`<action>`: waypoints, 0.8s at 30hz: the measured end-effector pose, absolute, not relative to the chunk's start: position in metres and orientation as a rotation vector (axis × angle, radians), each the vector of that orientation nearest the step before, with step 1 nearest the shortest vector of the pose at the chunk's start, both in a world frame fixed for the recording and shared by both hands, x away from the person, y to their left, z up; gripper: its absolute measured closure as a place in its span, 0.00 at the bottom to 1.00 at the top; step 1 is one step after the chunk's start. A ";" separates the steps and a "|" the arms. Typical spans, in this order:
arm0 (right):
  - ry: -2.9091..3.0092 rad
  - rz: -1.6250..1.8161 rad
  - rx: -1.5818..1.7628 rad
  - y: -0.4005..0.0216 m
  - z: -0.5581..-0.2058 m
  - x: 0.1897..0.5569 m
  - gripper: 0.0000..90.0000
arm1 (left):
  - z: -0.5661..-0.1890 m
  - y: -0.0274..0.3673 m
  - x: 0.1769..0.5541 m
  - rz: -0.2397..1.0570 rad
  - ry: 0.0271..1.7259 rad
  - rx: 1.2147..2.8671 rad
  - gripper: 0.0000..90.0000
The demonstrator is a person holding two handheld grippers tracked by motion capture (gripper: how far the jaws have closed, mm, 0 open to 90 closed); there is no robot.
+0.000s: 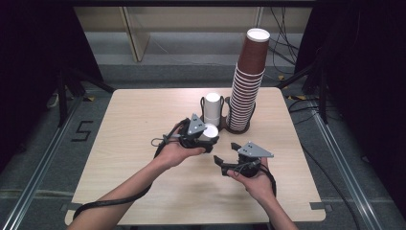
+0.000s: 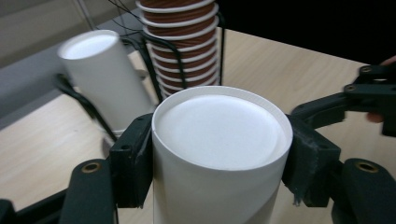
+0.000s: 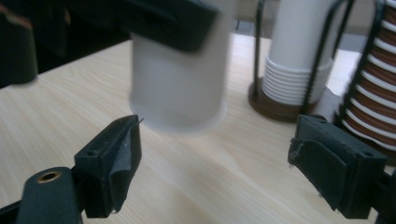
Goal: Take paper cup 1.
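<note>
Left gripper (image 1: 205, 138): you had it clamped on a white paper cup (image 2: 219, 140), pads pressed to both sides just under the cup's flat bottom.
Cup's axis: it stood near upright, bottom up and mouth down, close above the table (image 1: 143, 124), in front of the wire rack.
Right gripper (image 1: 227, 153): your jaws stood apart with nothing between them, pointed toward the held cup.
Direction: from the right gripper view, the cup (image 3: 180, 79) lay straight ahead and a little left, its lower rim just beyond the left pad (image 3: 122, 154).
Nearer hand: your left already held it; the right was just beside.
Rack: a short white stack (image 1: 212, 108) sat behind the cup, a tall brown stack (image 1: 249, 81) next to that.
Likely next: judging by the setup, a level approach around the cup's lower wall.
</note>
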State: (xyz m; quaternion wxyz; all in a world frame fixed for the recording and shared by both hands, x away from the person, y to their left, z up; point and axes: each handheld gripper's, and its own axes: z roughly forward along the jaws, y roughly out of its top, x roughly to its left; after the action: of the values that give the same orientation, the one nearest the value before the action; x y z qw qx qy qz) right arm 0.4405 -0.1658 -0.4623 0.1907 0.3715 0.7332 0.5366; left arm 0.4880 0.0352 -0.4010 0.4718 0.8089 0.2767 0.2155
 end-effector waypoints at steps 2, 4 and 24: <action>2.054 1.532 0.998 -0.161 -0.462 0.442 0.17 | -0.402 0.029 0.484 0.510 0.665 1.982 0.37; 2.039 1.520 1.015 -0.159 -0.460 0.442 0.17 | -0.403 0.024 0.481 0.482 0.660 1.980 0.37; 1.977 1.551 1.015 -0.150 -0.460 0.447 0.30 | -0.404 0.005 0.474 0.408 0.635 1.959 0.36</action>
State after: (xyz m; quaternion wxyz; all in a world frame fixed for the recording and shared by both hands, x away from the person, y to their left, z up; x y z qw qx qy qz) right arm 0.4474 -0.1499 -0.4604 0.2139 0.3659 0.7127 0.5590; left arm 0.4737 0.0046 -0.4038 0.4977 0.8094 0.2623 0.1684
